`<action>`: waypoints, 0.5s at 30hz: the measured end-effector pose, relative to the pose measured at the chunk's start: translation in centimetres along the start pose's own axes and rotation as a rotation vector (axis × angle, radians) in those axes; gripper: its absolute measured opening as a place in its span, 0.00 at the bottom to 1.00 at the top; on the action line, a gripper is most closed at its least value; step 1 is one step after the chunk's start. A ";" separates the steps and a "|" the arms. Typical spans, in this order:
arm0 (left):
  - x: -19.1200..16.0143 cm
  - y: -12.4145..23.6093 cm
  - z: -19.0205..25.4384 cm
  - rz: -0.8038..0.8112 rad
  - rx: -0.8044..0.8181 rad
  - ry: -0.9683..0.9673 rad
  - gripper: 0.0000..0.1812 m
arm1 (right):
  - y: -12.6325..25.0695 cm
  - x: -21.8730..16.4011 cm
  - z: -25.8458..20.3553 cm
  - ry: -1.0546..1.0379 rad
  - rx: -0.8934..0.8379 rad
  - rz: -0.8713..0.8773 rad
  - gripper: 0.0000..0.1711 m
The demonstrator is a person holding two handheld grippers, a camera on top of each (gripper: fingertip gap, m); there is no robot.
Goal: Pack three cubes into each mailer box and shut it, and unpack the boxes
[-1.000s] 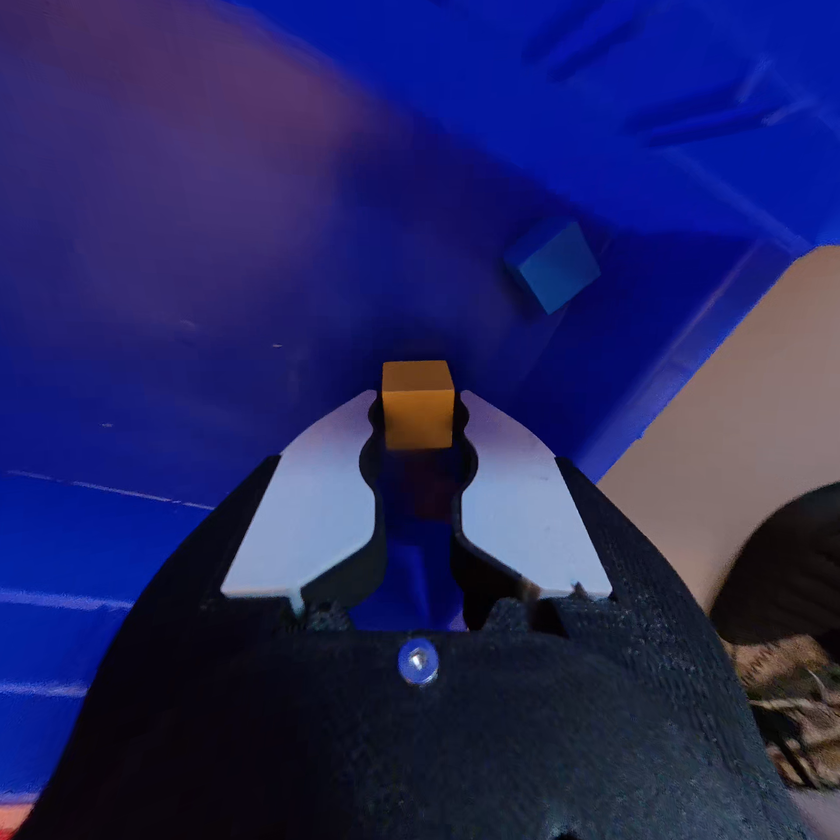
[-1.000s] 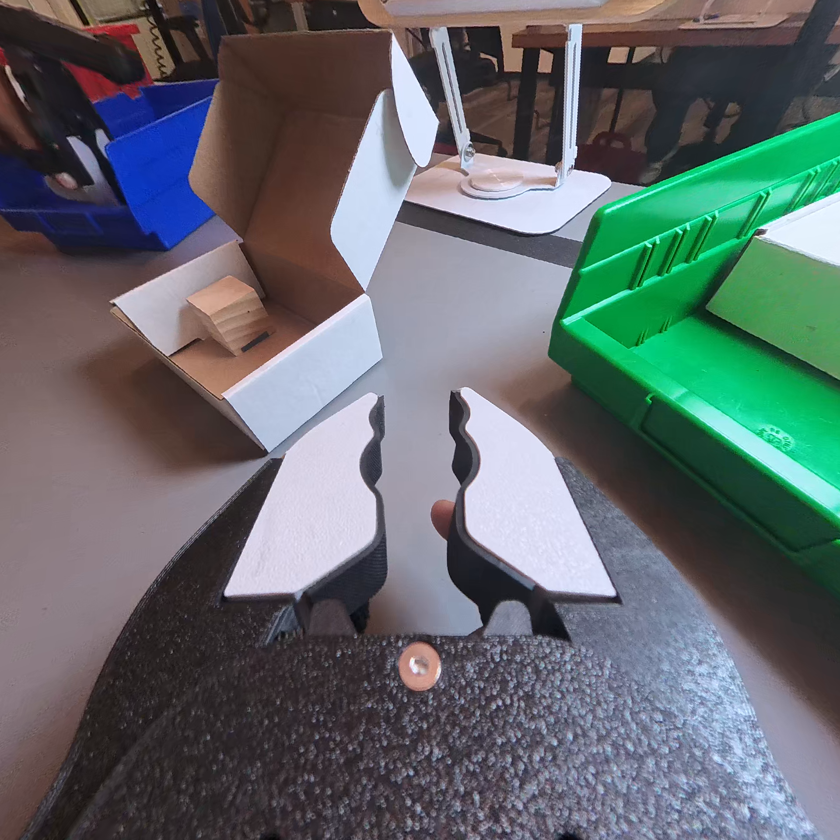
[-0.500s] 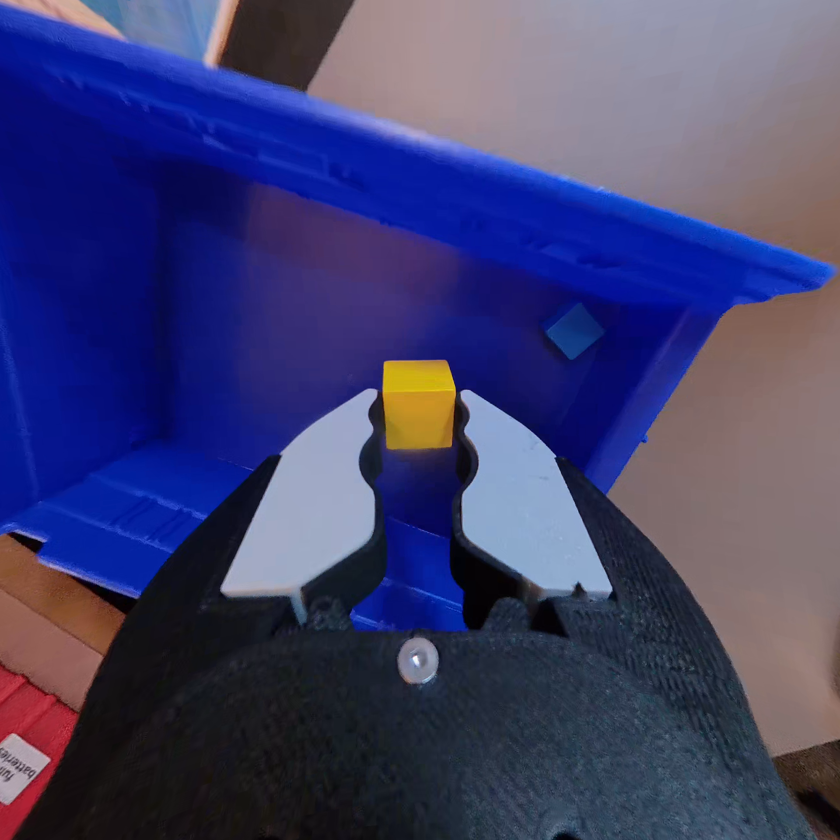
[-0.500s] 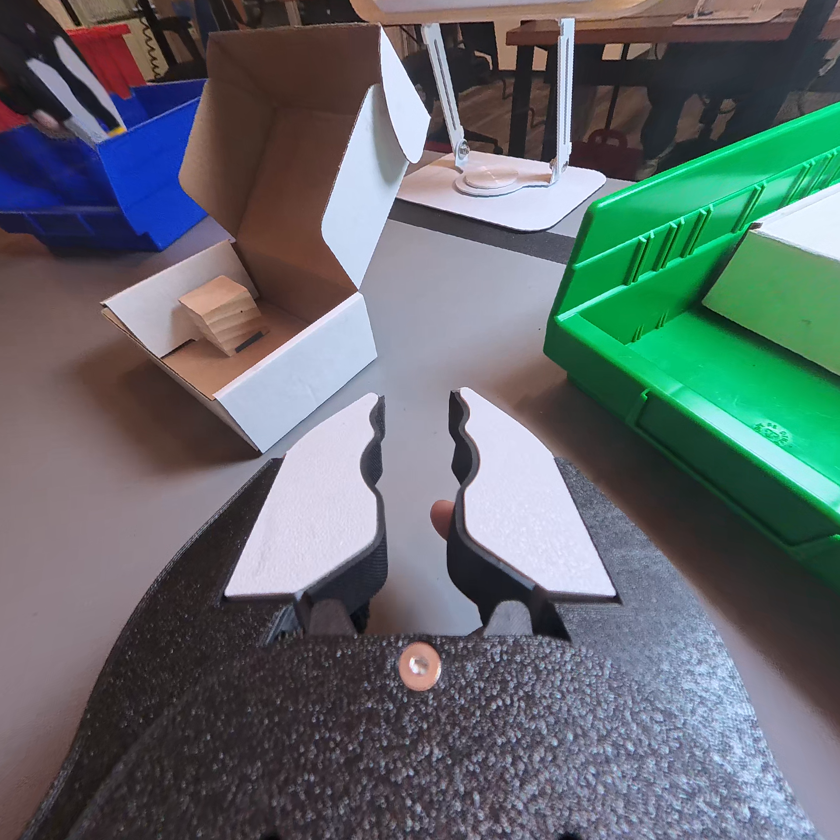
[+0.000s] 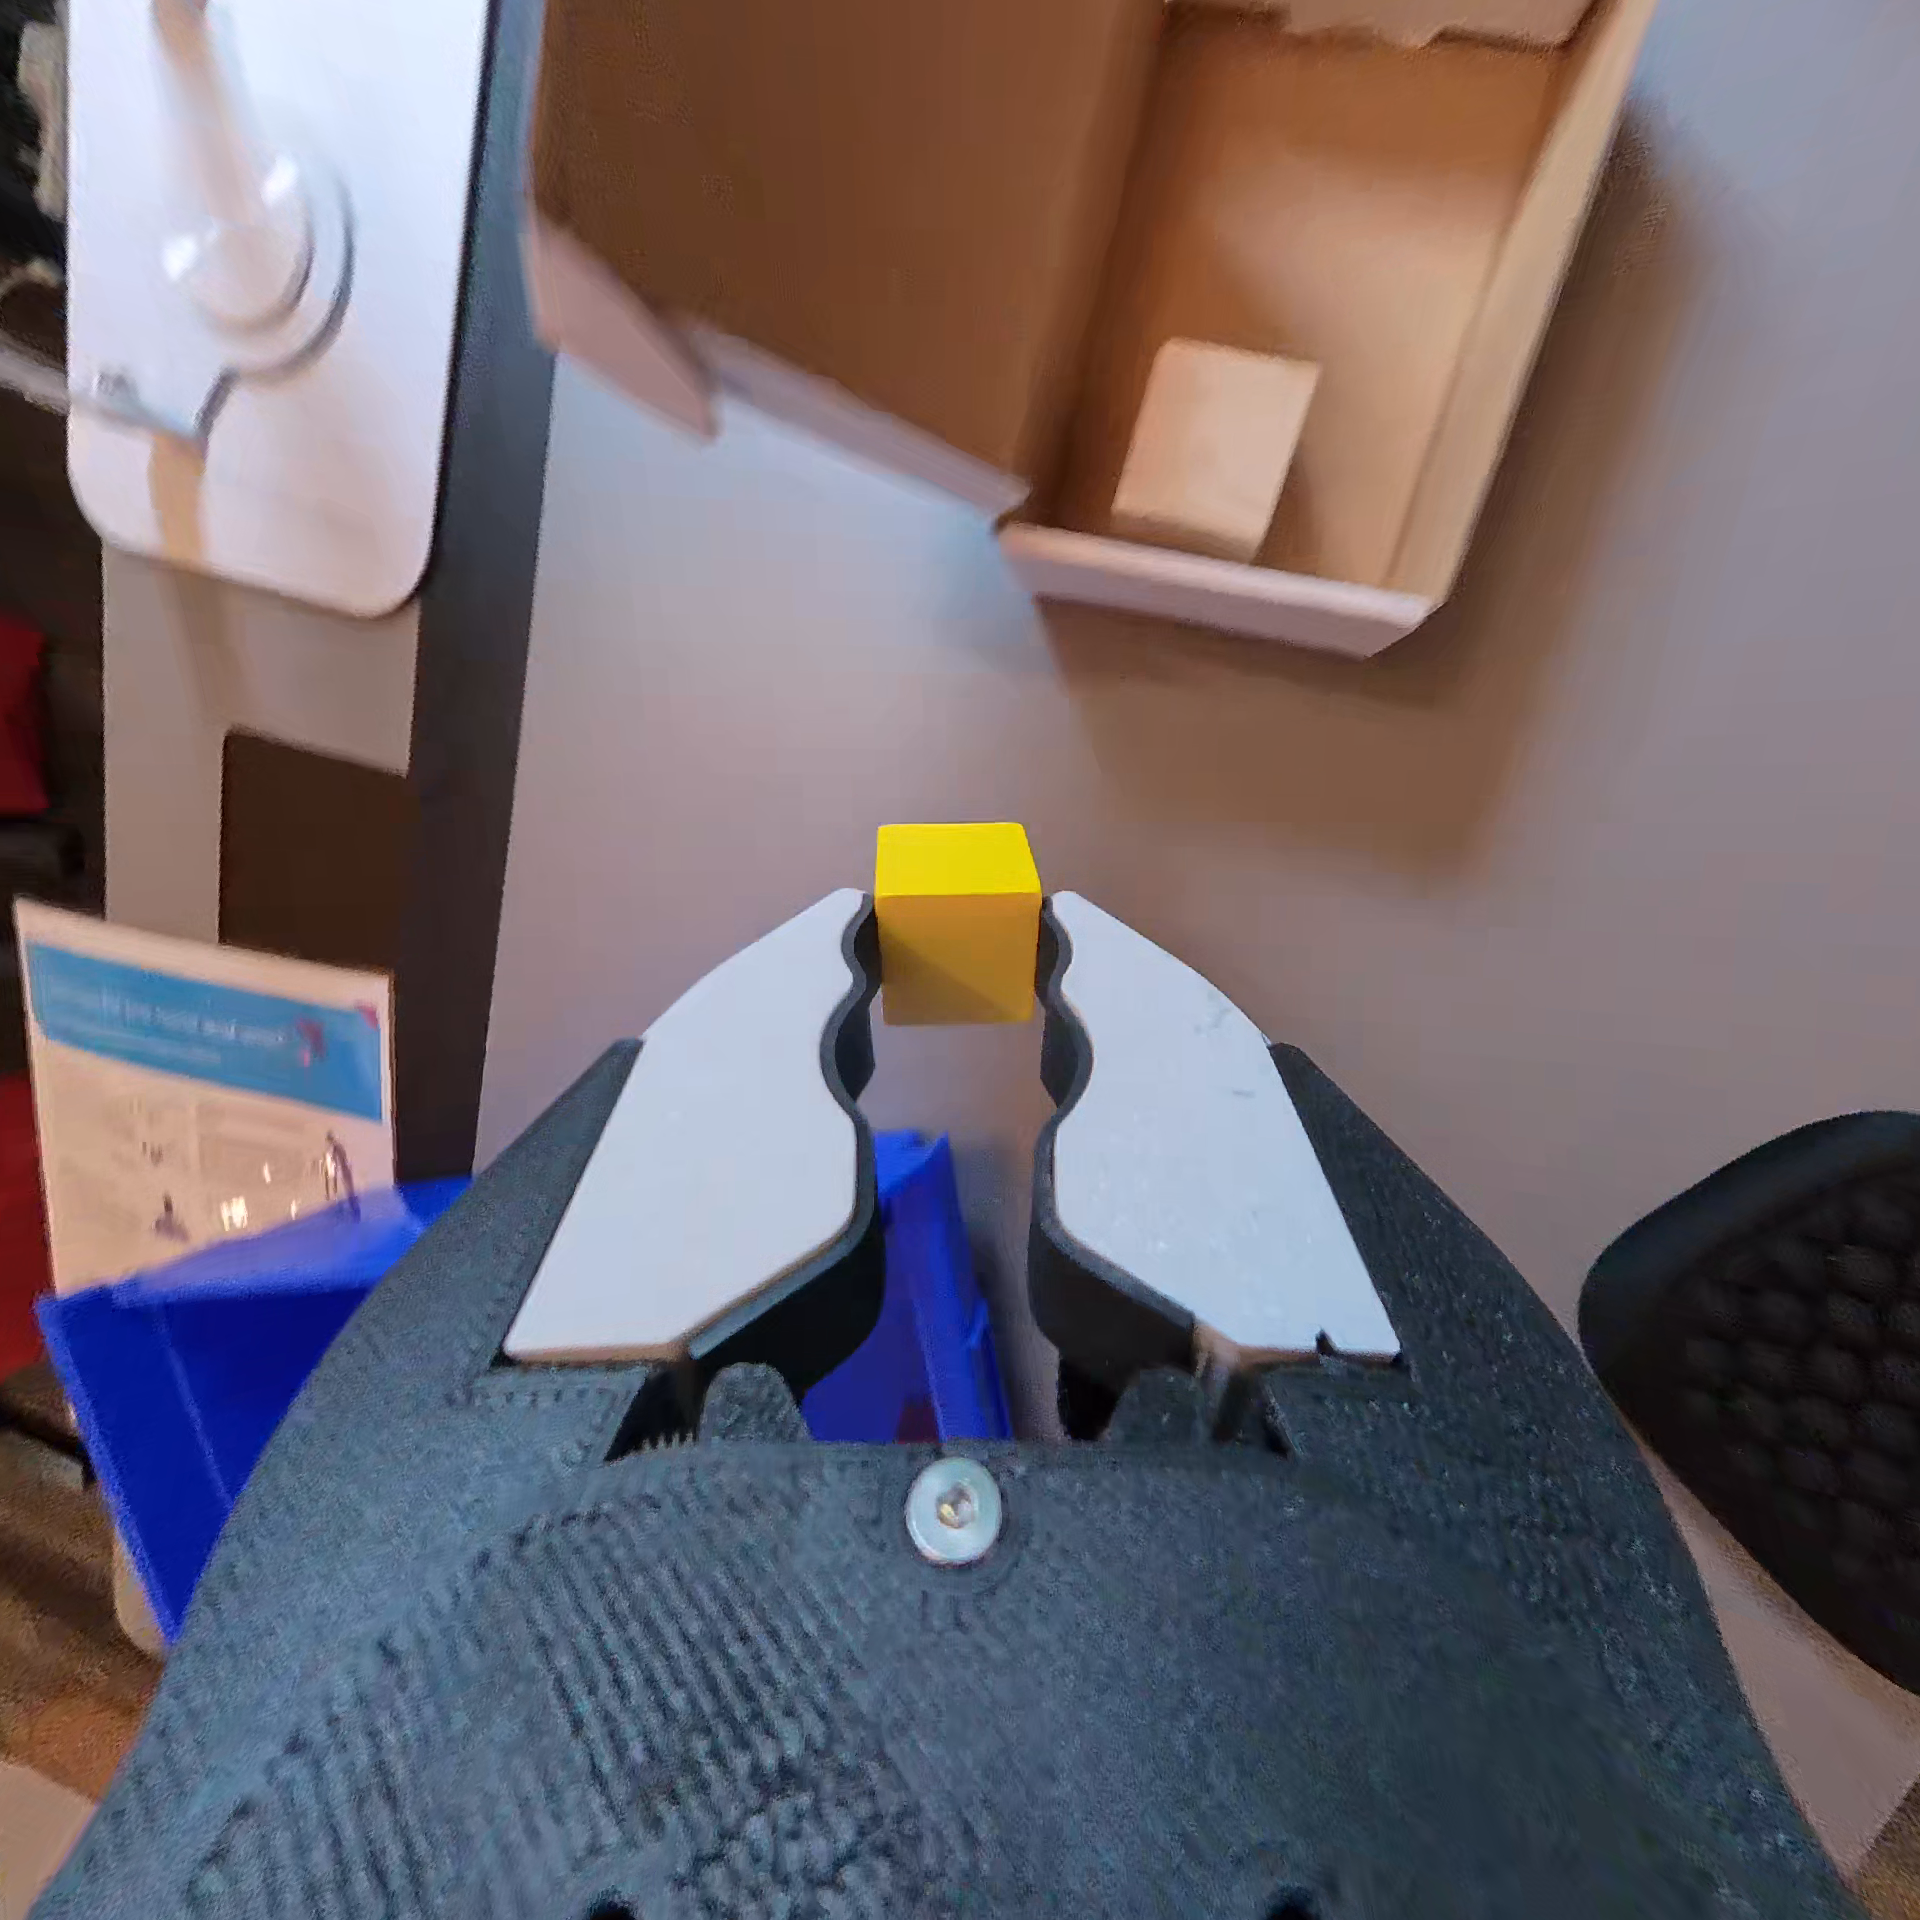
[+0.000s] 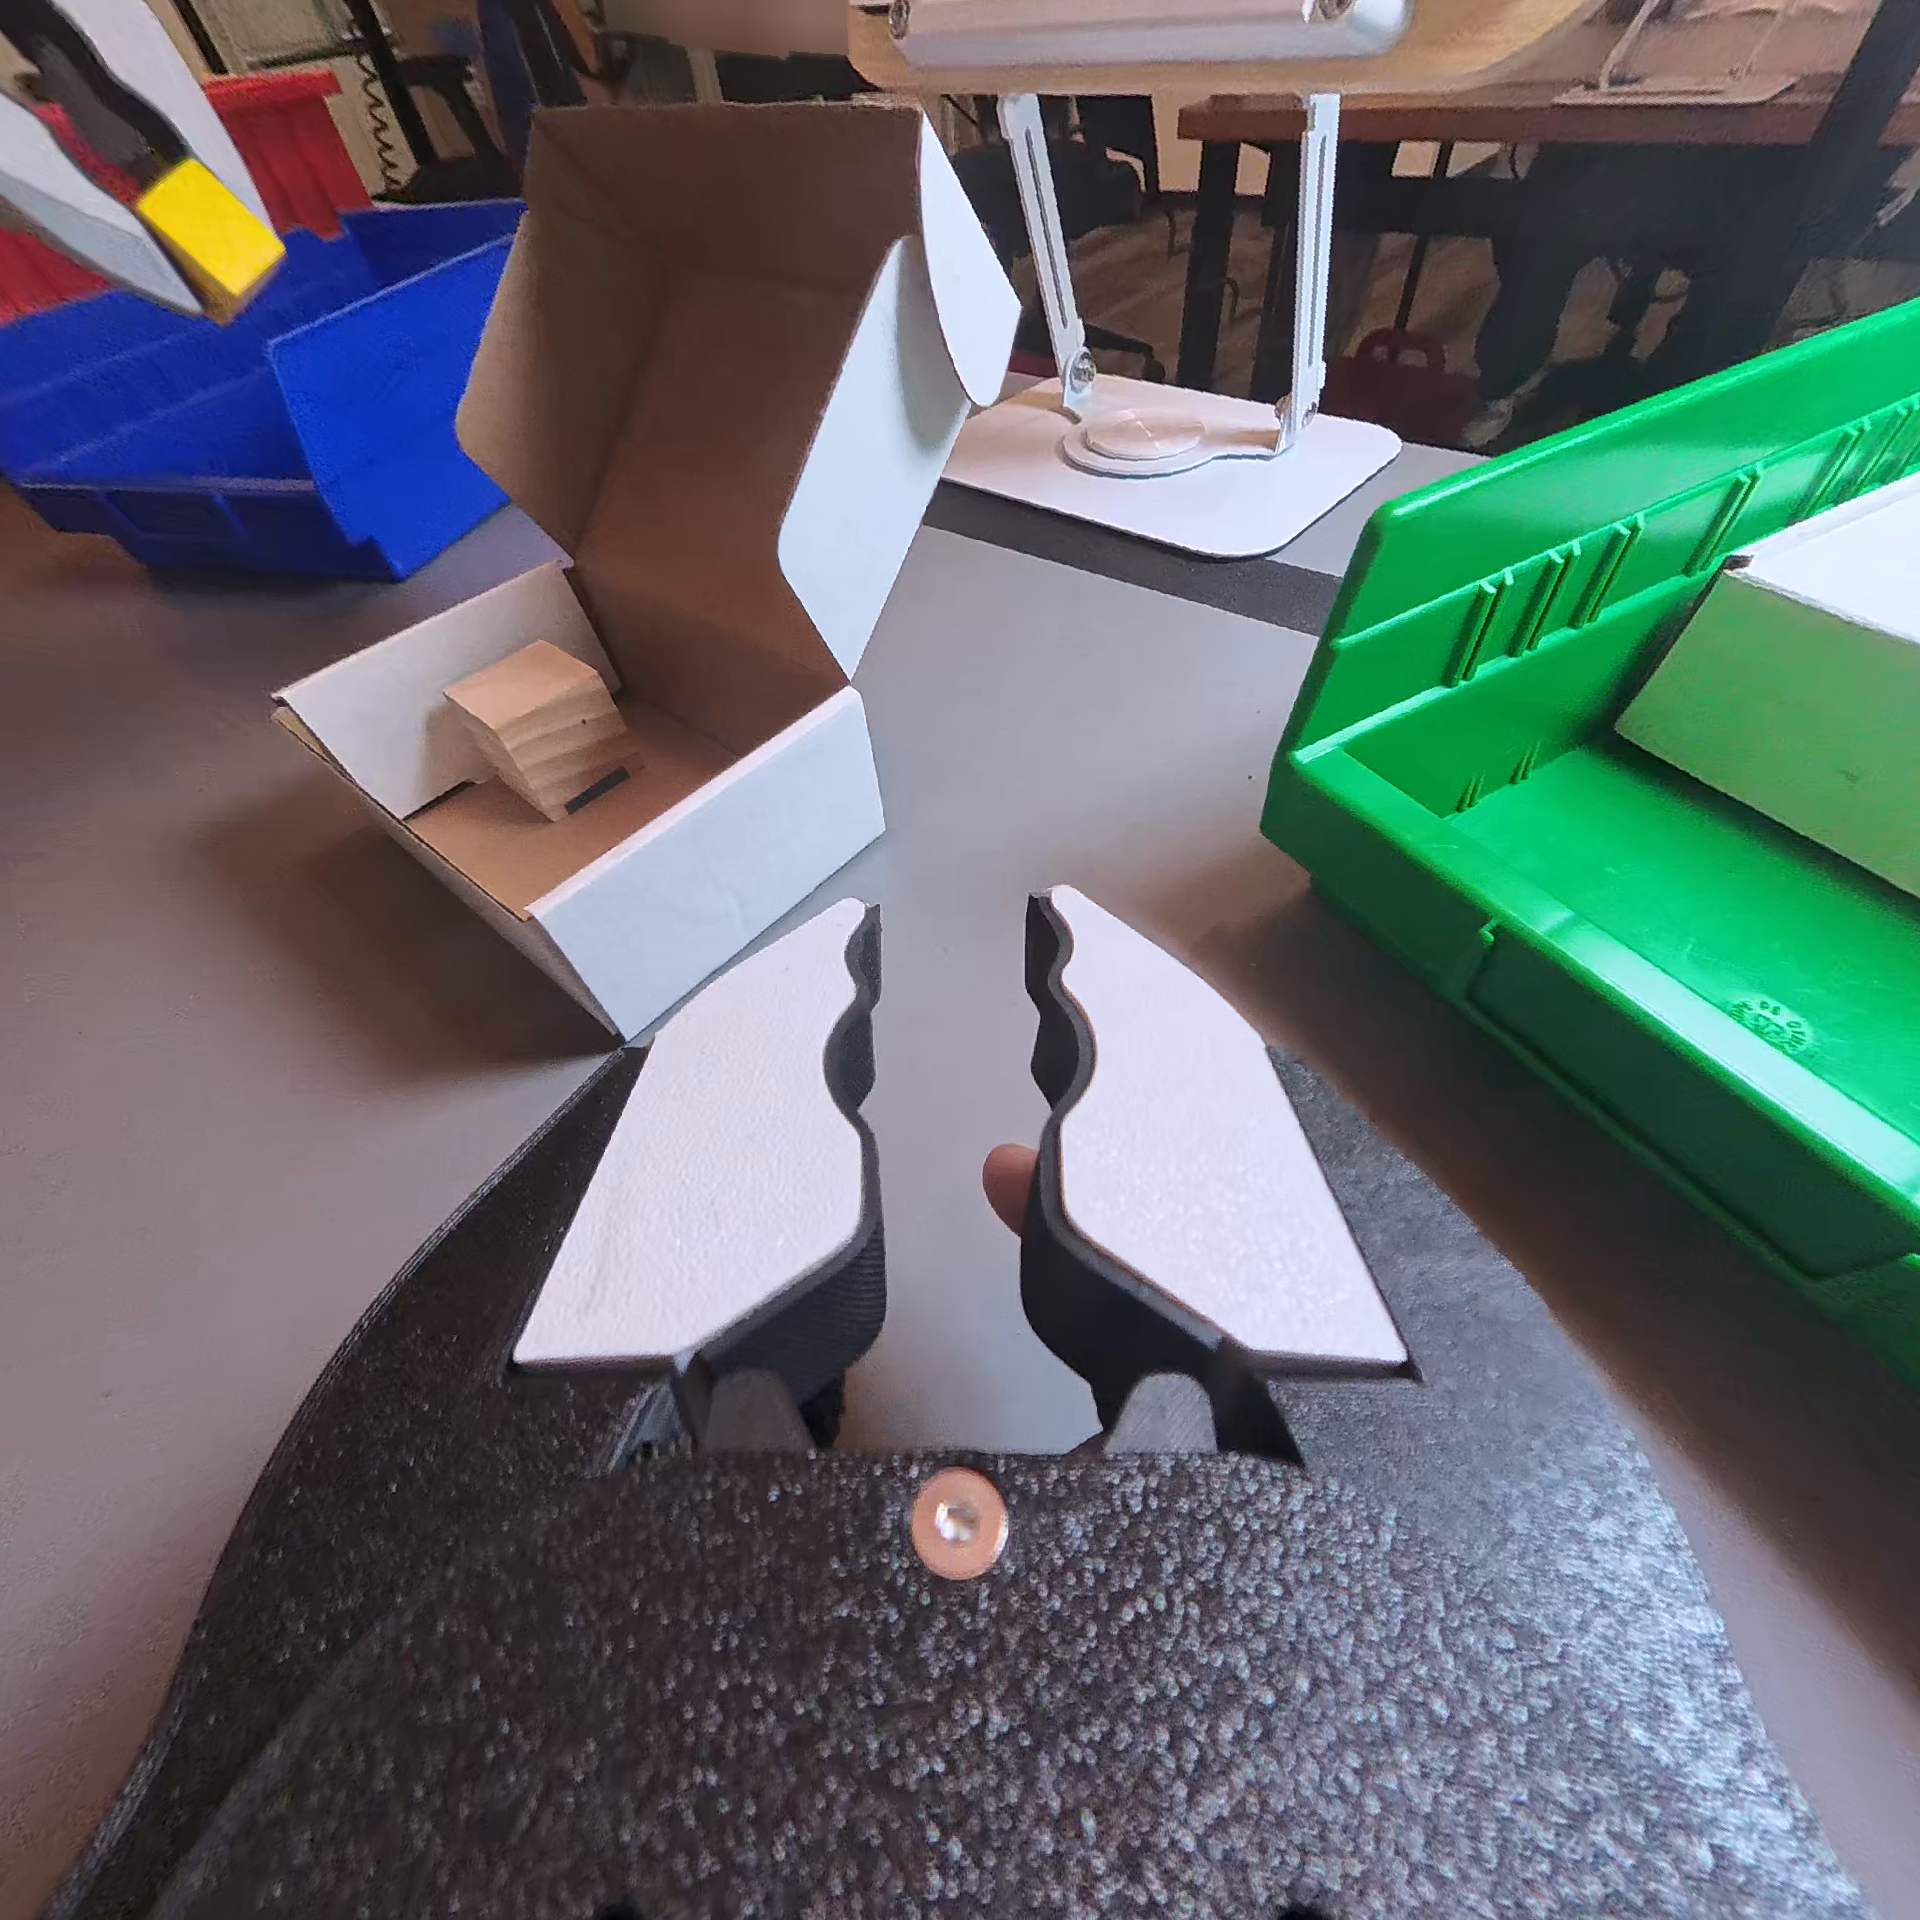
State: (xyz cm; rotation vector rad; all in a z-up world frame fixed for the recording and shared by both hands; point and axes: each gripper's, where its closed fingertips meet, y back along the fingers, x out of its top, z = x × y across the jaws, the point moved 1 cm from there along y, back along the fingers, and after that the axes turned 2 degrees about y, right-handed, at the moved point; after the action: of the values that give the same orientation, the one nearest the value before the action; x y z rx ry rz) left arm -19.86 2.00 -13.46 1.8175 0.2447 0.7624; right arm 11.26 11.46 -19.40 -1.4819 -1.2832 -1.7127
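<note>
My left gripper [image 5: 956,925] is shut on a yellow cube [image 5: 957,923] and holds it in the air above the grey table, short of the open mailer box [image 5: 1226,592]. It also shows at the upper left of the right wrist view [image 6: 223,275] with the yellow cube [image 6: 208,244]. The mailer box [image 6: 717,862] stands open with its lid up, and a plain wooden cube [image 6: 545,727] lies inside; the same cube shows in the left wrist view [image 5: 1210,452]. My right gripper [image 6: 951,925] is open and empty, low over the table just in front of the box.
A blue bin [image 6: 312,416] stands at the far left behind the box; it also shows in the left wrist view [image 5: 208,1382]. A green bin [image 6: 1558,831] at the right holds a shut white box [image 6: 1797,707]. A white lamp stand [image 6: 1174,468] is at the back. One gripper's finger ends stand about 35 centimeters off the other's.
My left gripper has lifted the yellow cube out of the blue bin and swung it toward the open mailer box. My right gripper has moved slightly closer to the box.
</note>
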 end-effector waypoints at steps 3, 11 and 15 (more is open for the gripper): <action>3.9 -1.1 2.7 0.035 -0.057 -0.080 0.16 | 0.3 0.3 -0.1 0.007 0.000 0.011 0.15; 10.7 -7.0 7.6 -0.010 -0.186 -0.199 0.16 | 0.8 0.9 -0.5 0.034 0.012 0.038 0.15; 11.4 -10.1 8.6 -0.082 -0.227 -0.203 0.16 | 1.2 1.4 -0.6 0.047 0.015 0.056 0.15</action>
State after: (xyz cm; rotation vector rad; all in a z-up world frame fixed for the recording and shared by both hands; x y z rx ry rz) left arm -3.92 5.08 -19.90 1.6440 0.0950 0.5217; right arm 11.70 10.70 -17.67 -1.4474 -1.2168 -1.6888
